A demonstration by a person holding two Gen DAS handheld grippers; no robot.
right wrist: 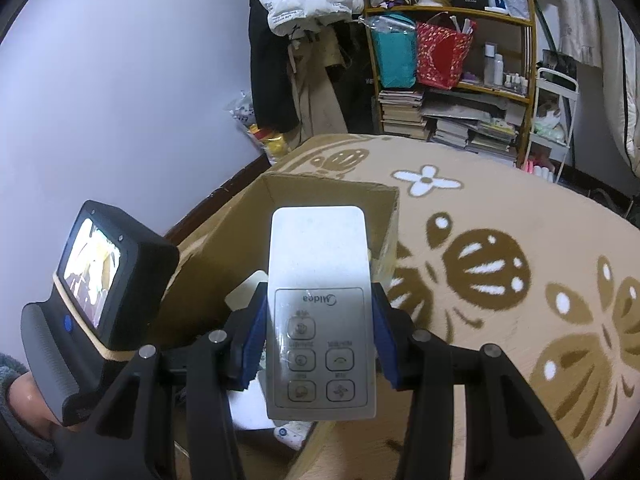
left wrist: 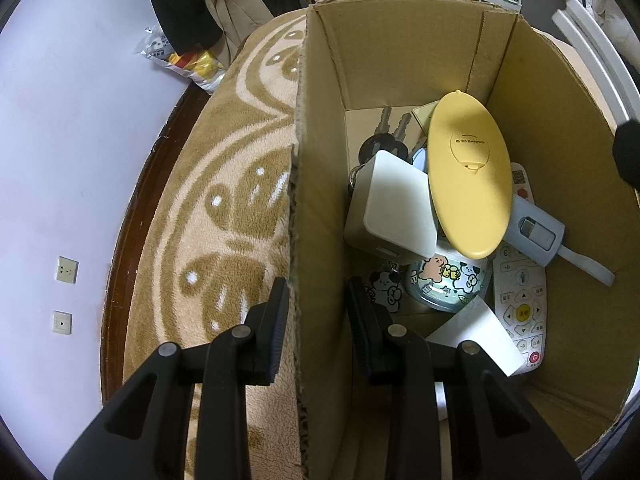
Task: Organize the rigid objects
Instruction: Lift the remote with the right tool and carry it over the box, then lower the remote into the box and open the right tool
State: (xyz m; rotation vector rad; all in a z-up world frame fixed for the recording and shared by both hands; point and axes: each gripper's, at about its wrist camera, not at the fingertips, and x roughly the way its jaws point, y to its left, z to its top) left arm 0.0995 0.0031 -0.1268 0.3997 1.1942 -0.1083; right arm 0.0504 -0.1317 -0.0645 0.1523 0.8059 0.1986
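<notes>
A cardboard box [left wrist: 320, 184] stands on a beige patterned rug. Inside lie a yellow oval case [left wrist: 470, 178], a white square box [left wrist: 394, 208], keys [left wrist: 384, 136], a grey-blue device [left wrist: 536, 232], a white remote [left wrist: 520, 304], a cartoon-printed tin [left wrist: 448, 280] and a white card [left wrist: 478, 334]. My left gripper [left wrist: 318, 304] straddles the box's left wall, one finger outside, one inside; whether it pinches the wall is unclear. My right gripper [right wrist: 320, 320] is shut on a white Midea remote [right wrist: 320, 308], held above the box [right wrist: 224, 248].
The rug [right wrist: 500, 280] spreads to the right. A shelf [right wrist: 452, 72] with books and bags stands at the back. Hanging clothes [right wrist: 300, 40] and a snack bag [left wrist: 188, 60] lie by the wall. The left gripper's body with its screen [right wrist: 96, 276] is beside the box.
</notes>
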